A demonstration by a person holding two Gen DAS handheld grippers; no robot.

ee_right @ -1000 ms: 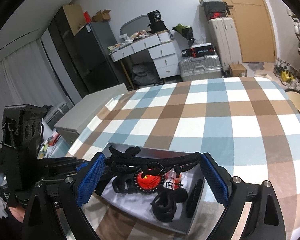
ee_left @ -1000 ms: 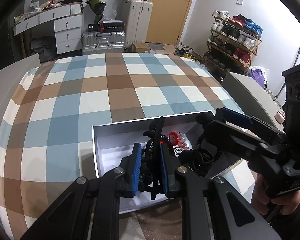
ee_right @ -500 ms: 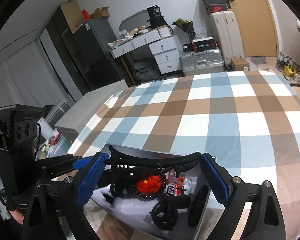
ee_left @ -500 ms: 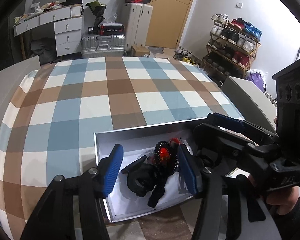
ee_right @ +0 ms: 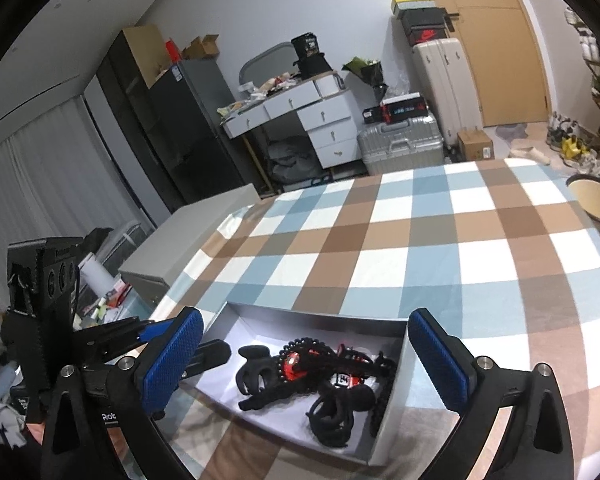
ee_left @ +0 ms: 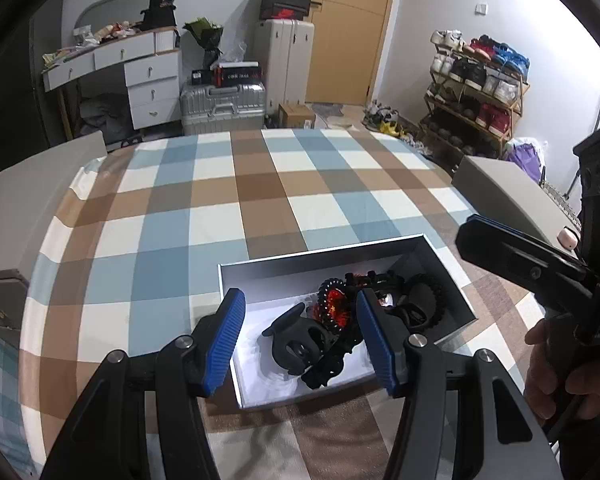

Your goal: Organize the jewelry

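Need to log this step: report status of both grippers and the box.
Left gripper open, empty. Right gripper open, empty, jaws just widened. Black hair clip and beaded bracelets lie in the white box. Nothing in the way.

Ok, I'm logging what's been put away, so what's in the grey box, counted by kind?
Black claw clip: 1
Red-and-black beaded ring: 1
Black beaded bracelet: 1
Black hair tie: 1
Total: 4 clear in the box; the tangle may hide more.
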